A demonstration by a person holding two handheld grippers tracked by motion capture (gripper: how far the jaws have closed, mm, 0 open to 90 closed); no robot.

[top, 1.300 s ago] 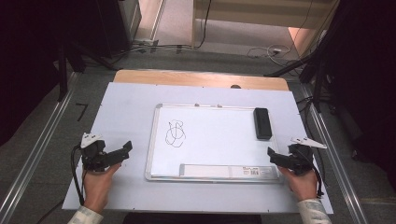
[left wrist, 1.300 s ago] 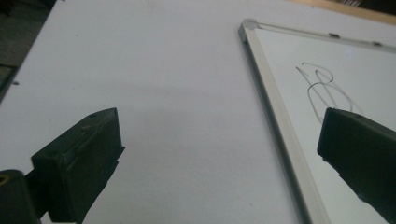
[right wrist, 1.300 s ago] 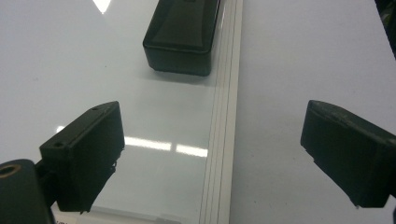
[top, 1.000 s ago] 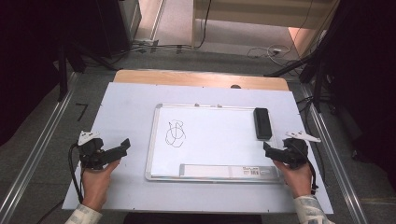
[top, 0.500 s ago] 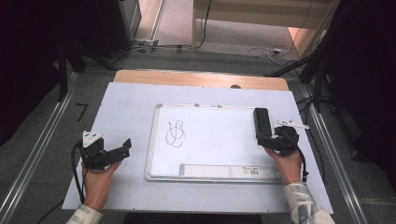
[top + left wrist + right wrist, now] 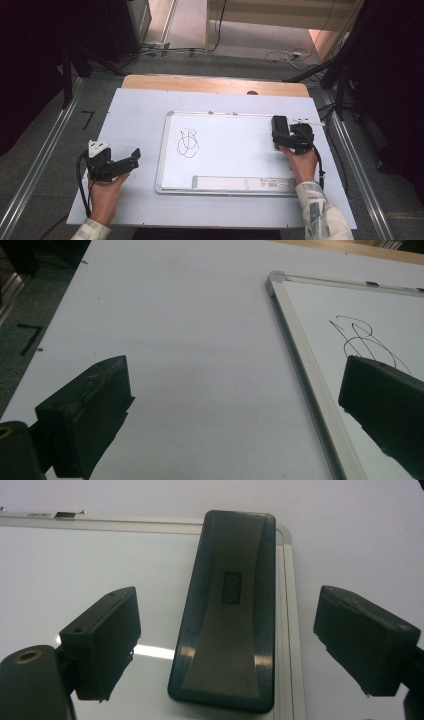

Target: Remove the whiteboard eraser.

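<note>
A white whiteboard [image 6: 165,150] with a black scribble [image 6: 187,143] lies on the pale table cover. A black eraser [image 6: 279,129] rests at its far right corner. My right gripper [image 6: 282,142] stands over the eraser's near end. In the right gripper view the eraser [image 6: 230,615] lies lengthwise between the jaws of the right gripper [image 6: 227,597]; they have just been closing, and gaps still show on both sides. My left gripper [image 6: 131,159] rests left of the board, open and empty. In the left gripper view the left gripper [image 6: 235,375] looks at the board's frame [image 6: 295,350] and the scribble [image 6: 362,337].
The pale cover [image 6: 130,115] spans the table, with a wooden edge [image 6: 200,82] at the back. A label strip [image 6: 242,183] runs along the board's near side. Metal rails [image 6: 40,165] flank the table, and cables [image 6: 280,52] lie on the floor beyond.
My right gripper has moved from the board's near right corner away from the person to the eraser, and its jaws now straddle it. The left gripper has stayed in place.
</note>
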